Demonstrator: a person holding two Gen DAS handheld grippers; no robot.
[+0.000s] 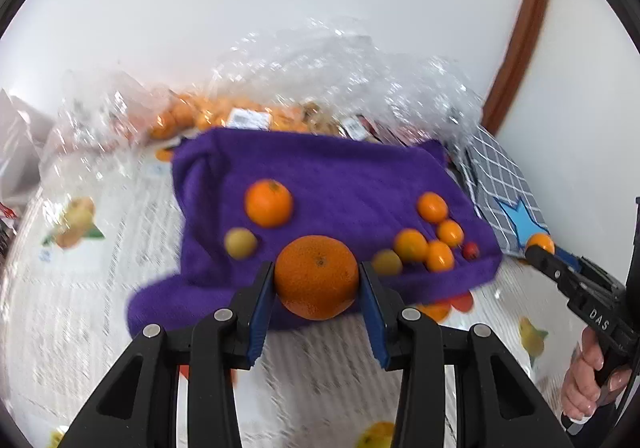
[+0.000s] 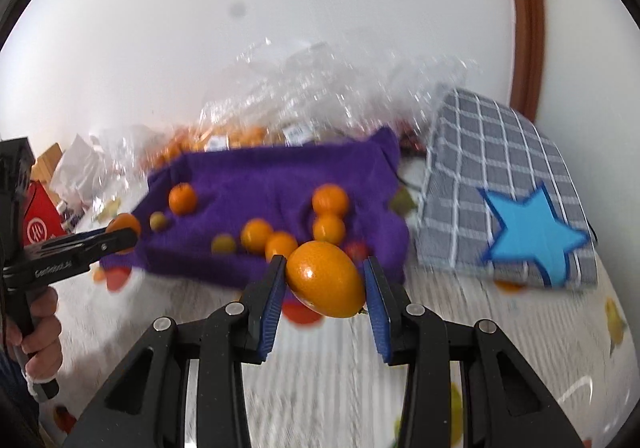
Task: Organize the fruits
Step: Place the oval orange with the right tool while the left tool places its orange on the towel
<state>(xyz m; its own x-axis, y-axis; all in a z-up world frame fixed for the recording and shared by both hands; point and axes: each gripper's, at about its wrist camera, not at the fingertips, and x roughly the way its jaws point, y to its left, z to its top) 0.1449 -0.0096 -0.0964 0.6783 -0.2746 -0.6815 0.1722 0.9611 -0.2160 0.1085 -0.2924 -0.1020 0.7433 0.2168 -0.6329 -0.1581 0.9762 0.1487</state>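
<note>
My left gripper (image 1: 318,278) is shut on a large orange (image 1: 316,276) and holds it over the front edge of a purple towel (image 1: 320,171). My right gripper (image 2: 326,280) is shut on a smooth oval orange fruit (image 2: 326,279) at the towel's front edge (image 2: 256,183). On the towel lie an orange (image 1: 268,203), several small oranges (image 1: 410,245), two yellow-green fruits (image 1: 240,243) and a small red fruit (image 1: 470,250). Each gripper shows in the other's view: the right one (image 1: 540,246), the left one (image 2: 124,230).
A grey checked cloth with a blue star (image 2: 532,236) lies right of the towel. Clear plastic bags with oranges (image 1: 224,115) stand behind it by the white wall. The tablecloth (image 1: 80,288) is printed with fruit. A red box (image 2: 38,226) is at far left.
</note>
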